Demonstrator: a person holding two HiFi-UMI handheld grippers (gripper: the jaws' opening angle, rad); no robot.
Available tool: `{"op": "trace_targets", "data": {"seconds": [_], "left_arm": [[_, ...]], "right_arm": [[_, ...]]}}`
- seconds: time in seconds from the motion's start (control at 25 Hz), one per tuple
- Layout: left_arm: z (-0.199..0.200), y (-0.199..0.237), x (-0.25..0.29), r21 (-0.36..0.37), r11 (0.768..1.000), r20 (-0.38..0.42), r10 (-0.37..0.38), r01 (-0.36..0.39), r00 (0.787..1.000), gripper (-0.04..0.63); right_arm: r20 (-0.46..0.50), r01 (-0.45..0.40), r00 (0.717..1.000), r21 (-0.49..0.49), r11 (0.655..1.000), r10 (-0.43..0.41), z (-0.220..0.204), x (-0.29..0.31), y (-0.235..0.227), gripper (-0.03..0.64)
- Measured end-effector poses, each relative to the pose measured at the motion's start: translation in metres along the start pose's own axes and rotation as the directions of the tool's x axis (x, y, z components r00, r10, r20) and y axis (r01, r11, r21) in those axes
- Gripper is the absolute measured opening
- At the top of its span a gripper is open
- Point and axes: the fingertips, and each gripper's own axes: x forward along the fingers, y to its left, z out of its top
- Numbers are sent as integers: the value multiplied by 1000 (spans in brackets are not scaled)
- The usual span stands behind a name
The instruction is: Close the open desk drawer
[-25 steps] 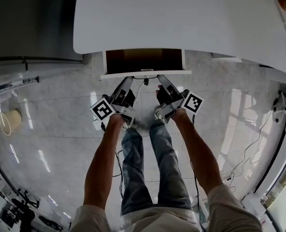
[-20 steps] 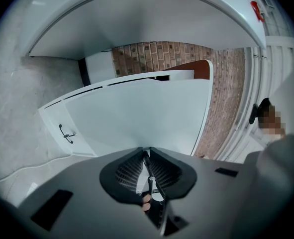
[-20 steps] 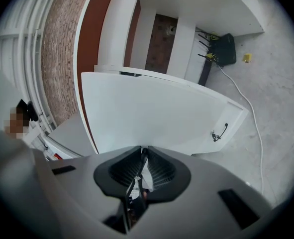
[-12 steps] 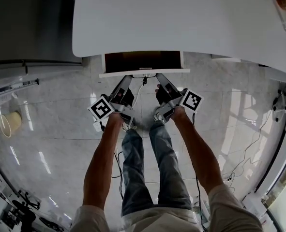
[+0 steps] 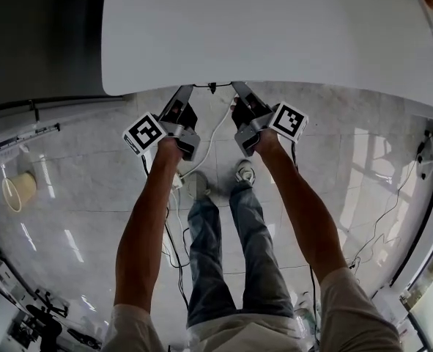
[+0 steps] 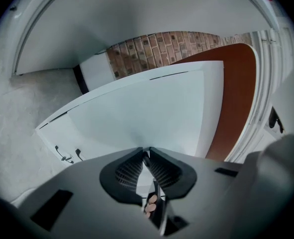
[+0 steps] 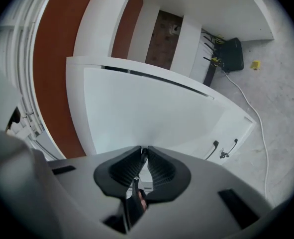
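Observation:
The white desk top (image 5: 275, 28) fills the upper head view, and the drawer is hidden beneath it there. In both gripper views the white drawer front (image 6: 151, 108) (image 7: 151, 108) stands directly ahead and very close, sitting in its frame with only a thin seam around it. My left gripper (image 5: 185, 89) (image 6: 147, 151) and right gripper (image 5: 239, 86) (image 7: 144, 150) point side by side at the drawer front, just under the desk edge. Each has its tips together with nothing between them. Whether the tips touch the front I cannot tell.
A white cable (image 5: 205, 141) runs over the tiled floor between my legs. A black box (image 7: 232, 54) with cables sits on the floor under the desk, with a small yellow bit (image 7: 256, 64) beside it. A brick wall (image 6: 161, 46) lies behind. A pale tub (image 5: 15, 193) stands at far left.
The drawer, open with its dark inside showing, has slid in under the desk top and out of sight. Both grippers moved forward with it to the desk edge.

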Motion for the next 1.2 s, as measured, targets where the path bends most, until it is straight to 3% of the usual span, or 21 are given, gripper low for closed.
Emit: {"op": "trace_targets", "data": {"seconds": [0.32,0.8,0.92,1.2], "left_arm": [[23,-3,31,49,997,-27,60,-59,998,52],[23,2,25,-36,999,2,11,-11,1000,66],[13,7,17,-55,998,-23,10,-11,1000,187],[-1,22,1,-82,996,-35,36,-39,999,195]], "right_arm": [[-14,44,999,2,999,-44,27,29,2,57],[-2,13,1000,16,1000,-13,24,30,3,58],[-33,-18,999,70,997,20,14,24,0,200],[-47,20,999,120,993,-14,-2,3,-20,209]]}}
